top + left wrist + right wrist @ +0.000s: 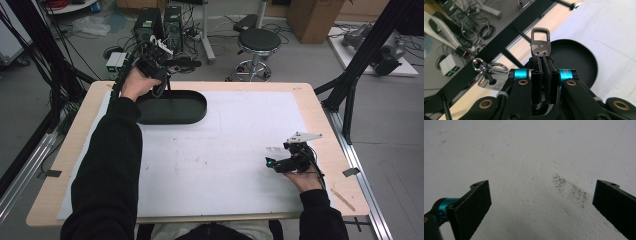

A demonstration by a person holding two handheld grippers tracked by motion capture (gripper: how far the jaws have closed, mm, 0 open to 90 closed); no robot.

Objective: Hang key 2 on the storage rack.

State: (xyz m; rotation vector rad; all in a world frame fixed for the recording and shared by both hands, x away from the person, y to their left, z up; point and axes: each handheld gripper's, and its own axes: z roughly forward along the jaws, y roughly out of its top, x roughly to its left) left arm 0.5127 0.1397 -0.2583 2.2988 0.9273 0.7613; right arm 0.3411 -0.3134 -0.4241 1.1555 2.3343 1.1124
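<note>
1. The high view looks forward and down from above the person's side, taking in the whole white foam-covered table point(220, 150).
2. The left gripper view sits close, facing past the oval black tray point(576, 57), which the high view shares point(172, 107).
3. The right gripper view faces the white surface point(529, 157) closely.

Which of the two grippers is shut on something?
The left gripper, above the black tray, pinches a shiny metal clasp; the right gripper is open over the white sheet.
</note>
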